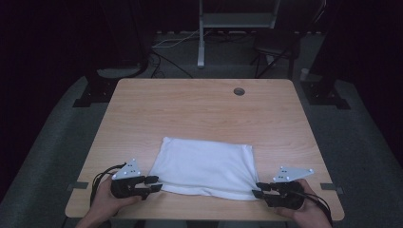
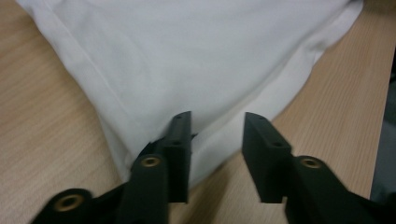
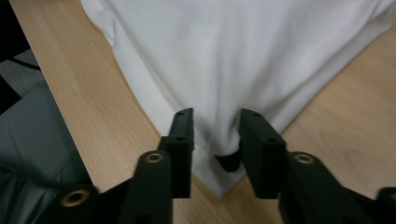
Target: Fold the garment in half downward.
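A white folded cloth [image 1: 204, 166] lies flat on the near half of the wooden table [image 1: 199, 109]. A hand holds my left gripper [image 1: 156, 183] at the cloth's near left corner. In the left gripper view the cloth [image 2: 187, 56] runs between the jaws of this gripper [image 2: 217, 116], which stand open with a wide gap. At the near right corner is my right gripper [image 1: 256, 190], held by the other hand. Its jaws [image 3: 215, 114] straddle the cloth's [image 3: 243, 51] corner, a gap showing on both sides.
A round cable hole [image 1: 239, 91] sits near the table's far edge. Behind the table stand a white frame leg [image 1: 201, 42] and a dark chair [image 1: 275, 45] on grey carpet. Both grippers are close to the table's near edge [image 1: 204, 216].
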`<state>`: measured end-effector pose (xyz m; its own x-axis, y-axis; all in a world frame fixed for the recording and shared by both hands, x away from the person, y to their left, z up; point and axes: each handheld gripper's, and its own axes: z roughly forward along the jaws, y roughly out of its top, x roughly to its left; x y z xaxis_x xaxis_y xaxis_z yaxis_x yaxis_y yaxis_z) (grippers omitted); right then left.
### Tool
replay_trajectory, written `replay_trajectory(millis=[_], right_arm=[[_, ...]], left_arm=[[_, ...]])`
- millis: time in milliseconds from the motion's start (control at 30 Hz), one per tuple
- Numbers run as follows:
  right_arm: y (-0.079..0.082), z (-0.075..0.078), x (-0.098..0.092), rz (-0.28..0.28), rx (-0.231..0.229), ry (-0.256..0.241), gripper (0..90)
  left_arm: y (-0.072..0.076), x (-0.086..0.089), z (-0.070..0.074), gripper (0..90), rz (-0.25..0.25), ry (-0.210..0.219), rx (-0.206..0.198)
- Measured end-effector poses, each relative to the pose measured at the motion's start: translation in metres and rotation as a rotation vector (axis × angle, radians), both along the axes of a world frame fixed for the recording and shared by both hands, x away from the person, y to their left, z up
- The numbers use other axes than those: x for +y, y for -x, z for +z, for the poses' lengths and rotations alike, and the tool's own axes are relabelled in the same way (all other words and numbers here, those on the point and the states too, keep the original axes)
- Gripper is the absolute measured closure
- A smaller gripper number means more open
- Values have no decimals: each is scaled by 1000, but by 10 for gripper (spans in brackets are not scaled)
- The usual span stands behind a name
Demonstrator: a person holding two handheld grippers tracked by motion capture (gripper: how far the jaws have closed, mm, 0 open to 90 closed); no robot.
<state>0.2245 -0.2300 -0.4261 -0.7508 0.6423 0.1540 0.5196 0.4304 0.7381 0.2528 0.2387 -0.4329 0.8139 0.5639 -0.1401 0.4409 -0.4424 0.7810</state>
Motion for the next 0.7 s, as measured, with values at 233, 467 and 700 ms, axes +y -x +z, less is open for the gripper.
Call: replay_trajectory(millis=[233,467,700], right_arm=[[-7,13,3,-41,-80,-14,434],[-20,15,8,-91,-115,-39,327],[-41,18,17,-122,-122,-46,262]], left_arm=[[4,-7,3,371,53,-5,-45],[4,-7,9,303,107,13,-72],[6,-6,11,300,121,16,-75]])
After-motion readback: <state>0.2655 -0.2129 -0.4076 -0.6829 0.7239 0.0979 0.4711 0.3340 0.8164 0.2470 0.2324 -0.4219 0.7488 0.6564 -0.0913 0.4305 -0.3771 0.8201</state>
